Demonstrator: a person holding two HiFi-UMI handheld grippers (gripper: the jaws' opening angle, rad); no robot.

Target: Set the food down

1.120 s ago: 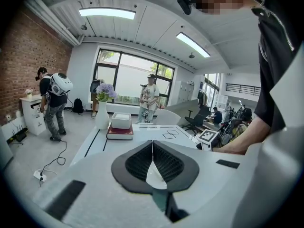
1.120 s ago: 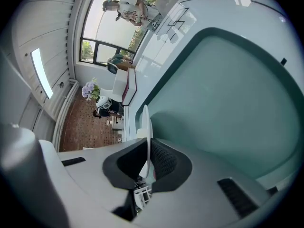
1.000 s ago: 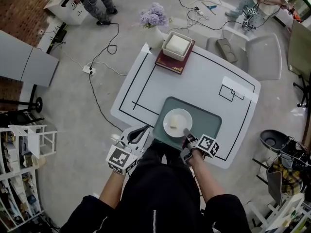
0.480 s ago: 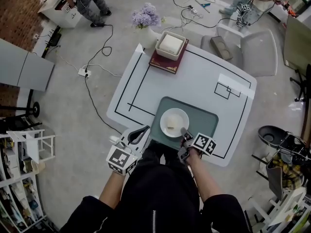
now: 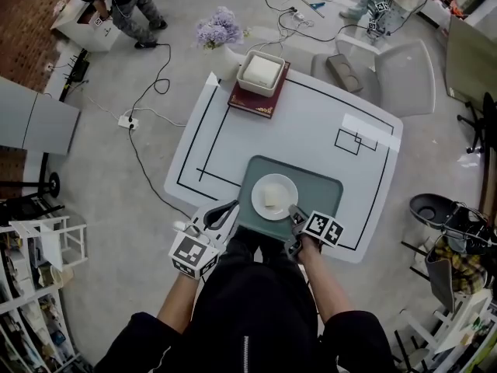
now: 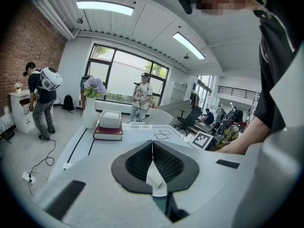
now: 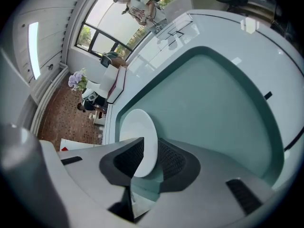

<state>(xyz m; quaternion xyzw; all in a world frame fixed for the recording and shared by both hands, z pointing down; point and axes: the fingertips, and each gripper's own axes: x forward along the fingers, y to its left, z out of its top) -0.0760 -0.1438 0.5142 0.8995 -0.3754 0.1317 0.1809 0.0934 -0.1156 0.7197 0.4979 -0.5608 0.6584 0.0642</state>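
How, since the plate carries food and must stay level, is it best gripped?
By the thin rim at its near edge, coming in low from the person's side, one jaw above and one below. The plate is flat and shallow on the mat, and the food sits mid-plate, so only the rim gives a hold clear of it. The right gripper grips there.

Your head camera looks steeply down from high up and sees the whole table (image 5: 311, 123). Your left gripper camera sits low at the near edge, looking level across to the book (image 6: 108, 133). Your right gripper camera is tipped sideways, very close to the plate (image 7: 138, 132). Your head camera sees both too.
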